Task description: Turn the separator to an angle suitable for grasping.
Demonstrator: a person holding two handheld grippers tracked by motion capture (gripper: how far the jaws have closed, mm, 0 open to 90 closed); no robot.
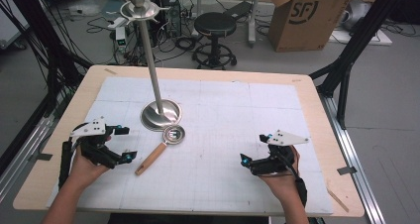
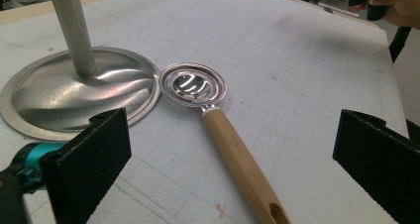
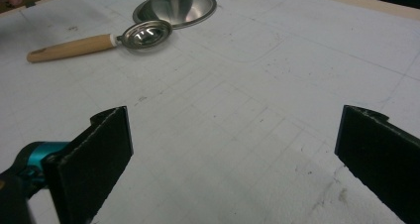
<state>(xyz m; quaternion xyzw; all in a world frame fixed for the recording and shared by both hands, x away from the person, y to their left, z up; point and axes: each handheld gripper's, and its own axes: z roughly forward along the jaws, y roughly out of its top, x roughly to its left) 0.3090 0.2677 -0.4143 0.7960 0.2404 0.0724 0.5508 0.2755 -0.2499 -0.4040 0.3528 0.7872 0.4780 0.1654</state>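
Surface: a wooden table [image 1: 317, 92] covered by a white gridded mat [image 1: 237, 115], smudged in places; grey floor around it with cables, a black stool [image 1: 214, 25] and a cardboard box [image 1: 307, 16] behind.
Left jaws: spread wide, nothing between the pads; in the left gripper view the spoon's handle runs up between them, lying on the mat, untouched.
Left gripper [image 1: 121, 143]: held low at the left side of the mat, near the handle end of the spoon but apart from it.
Right jaws: spread wide as well, bare mat between them in the right gripper view.
Right gripper [image 1: 255, 148]: held at the right side of the mat, well apart from the spoon.
Spoon [image 1: 161, 148]: a small round polished metal bowl with a broad flat rim, joined by a short metal collar to a light wooden handle; the handle has faint lettering along it and a slot near its end.
Spoon place: flat on the mat, left of centre, its bowl just beside the stand's base; whether they touch I cannot tell.
Spoon axis: in the high view the long axis runs diagonally, bowl toward the far right, handle end toward the near left, pointing to the left gripper.
Stand [image 1: 153, 70]: a metal pole rising upright from a round domed base [image 1: 159, 115], with a hooked top and a knob.
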